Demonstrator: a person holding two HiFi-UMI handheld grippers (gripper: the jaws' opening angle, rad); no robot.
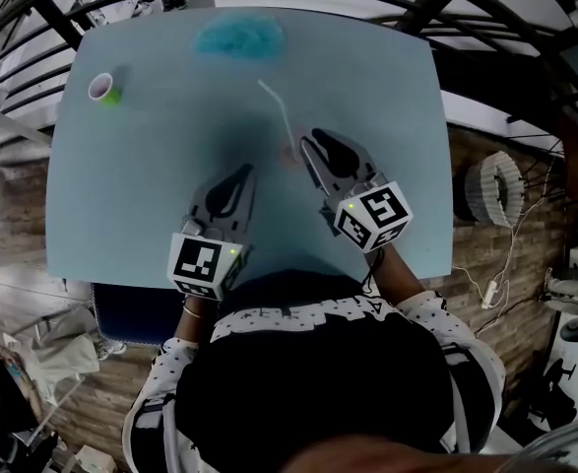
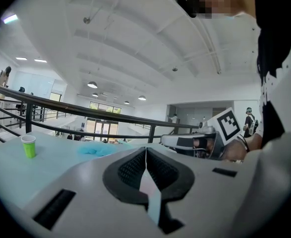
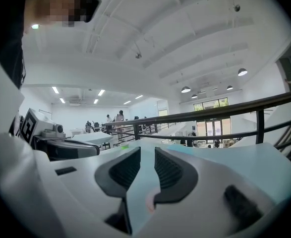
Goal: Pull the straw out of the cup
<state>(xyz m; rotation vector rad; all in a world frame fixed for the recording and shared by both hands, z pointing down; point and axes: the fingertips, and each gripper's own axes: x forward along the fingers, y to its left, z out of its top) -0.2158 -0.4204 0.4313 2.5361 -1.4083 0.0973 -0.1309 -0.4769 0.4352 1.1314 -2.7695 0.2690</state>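
Big pale-blue table [image 1: 131, 195] here, with a fluffy blue clump [image 1: 239, 37] at its far edge. A black railing [image 2: 86, 111] curves behind it, over a wood-look floor [image 1: 485, 225].

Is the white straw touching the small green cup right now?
Apart. In the head view the small green cup stands by the light blue table's left edge; the thin white straw is mid-table, well clear.
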